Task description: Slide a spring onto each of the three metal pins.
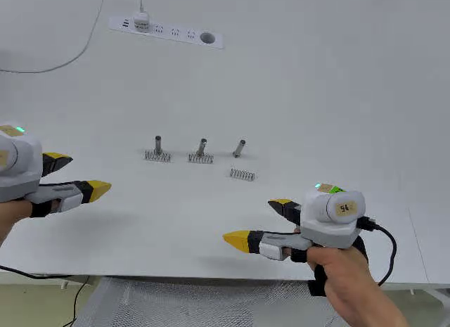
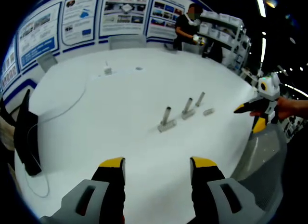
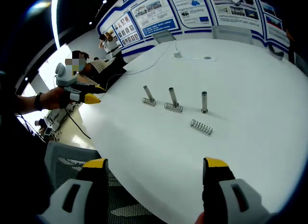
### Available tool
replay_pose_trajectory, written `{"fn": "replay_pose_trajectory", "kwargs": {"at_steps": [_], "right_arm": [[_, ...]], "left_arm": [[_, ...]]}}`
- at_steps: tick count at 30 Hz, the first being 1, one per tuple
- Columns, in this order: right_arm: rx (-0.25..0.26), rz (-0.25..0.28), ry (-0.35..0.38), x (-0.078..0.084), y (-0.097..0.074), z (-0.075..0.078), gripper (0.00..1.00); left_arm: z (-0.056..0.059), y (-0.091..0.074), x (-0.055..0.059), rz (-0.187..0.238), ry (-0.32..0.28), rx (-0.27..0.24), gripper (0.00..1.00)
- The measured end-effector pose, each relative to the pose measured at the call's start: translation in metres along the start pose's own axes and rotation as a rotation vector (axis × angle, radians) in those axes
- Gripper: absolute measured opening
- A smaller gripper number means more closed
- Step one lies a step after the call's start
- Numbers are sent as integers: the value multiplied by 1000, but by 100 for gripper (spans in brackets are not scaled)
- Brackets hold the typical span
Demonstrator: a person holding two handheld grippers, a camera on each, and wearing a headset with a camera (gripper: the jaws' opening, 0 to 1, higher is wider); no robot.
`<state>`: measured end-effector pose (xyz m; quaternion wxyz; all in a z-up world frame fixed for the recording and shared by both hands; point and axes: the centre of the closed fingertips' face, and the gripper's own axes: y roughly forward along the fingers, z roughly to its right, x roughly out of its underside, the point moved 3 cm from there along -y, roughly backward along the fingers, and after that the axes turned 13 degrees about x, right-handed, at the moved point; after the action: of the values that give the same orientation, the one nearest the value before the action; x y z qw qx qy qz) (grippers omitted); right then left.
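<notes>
From the head view, my left gripper (image 1: 79, 174) hangs at the left edge of the white table (image 1: 337, 116), jaws parted wide, holding nothing and touching nothing. My right gripper (image 1: 259, 221) hovers near the front edge, jaws equally spread and empty. Between them and further back, three metal pins (image 1: 202, 147) stand in a row. Two springs (image 1: 157, 156) lie flat at the feet of the left and middle pins (whether they touch, I cannot tell). The third spring (image 1: 242, 174) lies just in front of the right pin, apart from it. A power strip (image 1: 165, 30) sits far back.

In the left gripper view, the yellow-tipped jaws stand well apart over bare table. The pins line up away from me, and the right gripper shows beyond them at the table's edge. This view adds a person (image 2: 188, 22) standing past the table and posters (image 2: 79, 17) on the wall.

In the right gripper view, the jaws gape around nothing. The lone spring lies nearest, clearly separate from its pin, plainer here than from the left. The left gripper is held off the table's far side, and a mesh chair (image 3: 67, 159) shows below the edge.
</notes>
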<state>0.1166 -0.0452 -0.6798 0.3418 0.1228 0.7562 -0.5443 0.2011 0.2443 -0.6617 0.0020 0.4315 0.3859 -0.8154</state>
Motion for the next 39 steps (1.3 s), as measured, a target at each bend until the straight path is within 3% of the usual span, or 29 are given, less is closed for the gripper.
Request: {"fn": "replay_pose_trajectory", "kwargs": {"at_steps": [15,28,39], "right_arm": [[11,12,-3,-3,0,3,82],[16,13,-9,-2,-1,3,82],[26,15,-7,-2,-3,4,82]], "left_arm": [[0,-7,9,15,5,-17,63],[5,-1,2,37,13,15,70],[13,14,-4,-2,84,68,75]]}}
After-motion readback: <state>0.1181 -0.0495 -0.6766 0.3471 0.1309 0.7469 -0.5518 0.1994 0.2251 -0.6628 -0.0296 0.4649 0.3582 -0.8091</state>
